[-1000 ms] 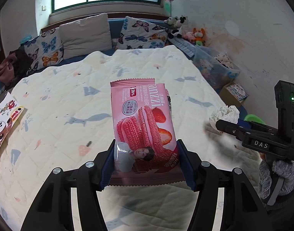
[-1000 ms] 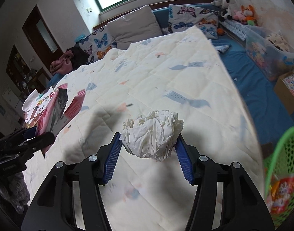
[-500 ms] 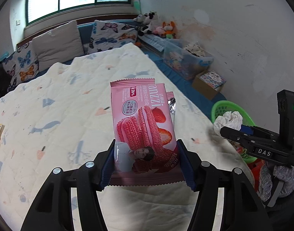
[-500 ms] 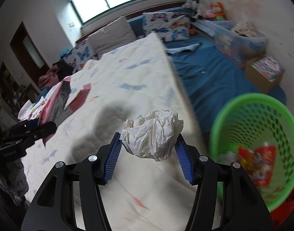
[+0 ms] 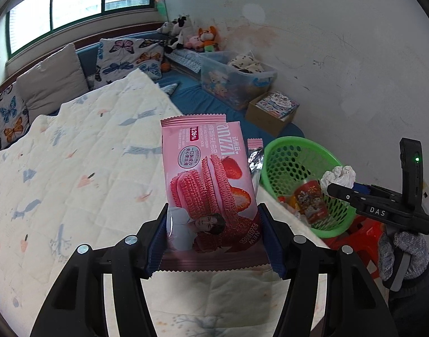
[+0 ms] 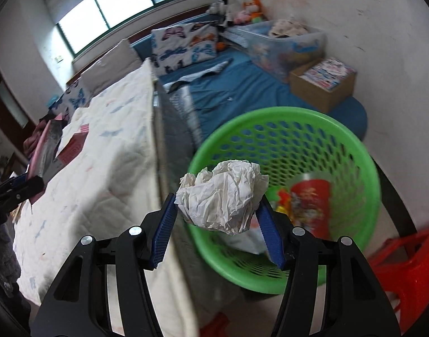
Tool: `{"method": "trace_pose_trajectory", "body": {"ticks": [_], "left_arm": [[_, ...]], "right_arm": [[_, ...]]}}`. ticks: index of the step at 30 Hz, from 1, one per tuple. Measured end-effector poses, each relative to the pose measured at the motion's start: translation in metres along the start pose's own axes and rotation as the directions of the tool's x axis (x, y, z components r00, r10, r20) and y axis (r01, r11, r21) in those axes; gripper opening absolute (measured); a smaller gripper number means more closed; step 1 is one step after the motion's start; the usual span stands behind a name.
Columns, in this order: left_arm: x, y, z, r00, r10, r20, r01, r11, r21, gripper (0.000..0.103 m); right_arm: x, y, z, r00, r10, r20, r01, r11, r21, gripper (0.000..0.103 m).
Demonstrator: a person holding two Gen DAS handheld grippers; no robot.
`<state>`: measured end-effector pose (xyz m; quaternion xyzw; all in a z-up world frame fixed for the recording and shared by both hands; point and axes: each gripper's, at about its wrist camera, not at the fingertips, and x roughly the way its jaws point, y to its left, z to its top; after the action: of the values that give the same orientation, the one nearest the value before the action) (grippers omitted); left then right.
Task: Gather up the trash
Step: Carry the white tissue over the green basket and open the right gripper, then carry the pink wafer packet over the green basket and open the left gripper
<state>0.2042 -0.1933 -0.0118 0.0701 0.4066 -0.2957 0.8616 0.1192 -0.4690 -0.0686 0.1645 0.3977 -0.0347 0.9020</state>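
Note:
My left gripper (image 5: 214, 224) is shut on a pink strawberry cookie wrapper (image 5: 206, 179), held upright above the bed near its right edge. My right gripper (image 6: 217, 210) is shut on a crumpled white paper ball (image 6: 222, 196), held over the near rim of the green trash basket (image 6: 340, 146). The basket stands on the floor beside the bed and holds a red cup (image 6: 312, 199) and other scraps. In the left wrist view the basket (image 5: 287, 154), the right gripper (image 5: 340, 188) and its paper ball (image 5: 339, 175) show at right.
The bed with a cream quilt (image 5: 74, 168) fills the left side. A red stool (image 6: 405, 258) stands right of the basket. A cardboard box (image 6: 324, 81) and a clear storage bin (image 6: 281, 42) sit by the wall on blue mats.
Both grippers swung right, off the bed toward the basket. The paper ball now hangs over the basket's near rim; the wrapper is closer to the bed's edge. Both grips are unchanged.

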Motion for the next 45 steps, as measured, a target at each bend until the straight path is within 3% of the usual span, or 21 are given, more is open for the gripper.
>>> {"method": "trace_pose_trajectory", "body": {"ticks": [6,13,37,45], "left_arm": [[0.010,-0.029,0.005,0.999,-0.028,-0.015,0.029,0.999,0.038,0.058],[0.025,-0.058,0.011,0.998,-0.056,-0.036,0.059,0.995,0.080,0.058],[0.087,-0.128,0.014,0.983,-0.104,-0.149,0.127,0.980,0.153,0.059],[0.095,-0.135,0.016,0.981,-0.108,-0.159,0.133,0.978,0.159,0.069]], "right_arm": [[-0.006,-0.023,-0.005,1.000,-0.016,0.006,0.016,0.999,0.050,0.060],[-0.013,-0.040,-0.007,1.000,-0.024,0.018,0.022,0.996,0.083,0.071],[-0.041,-0.060,-0.025,0.999,-0.016,0.044,0.011,0.993,0.117,0.072],[-0.041,-0.062,-0.029,0.999,-0.016,0.040,0.011,0.993,0.117,0.072]]}}
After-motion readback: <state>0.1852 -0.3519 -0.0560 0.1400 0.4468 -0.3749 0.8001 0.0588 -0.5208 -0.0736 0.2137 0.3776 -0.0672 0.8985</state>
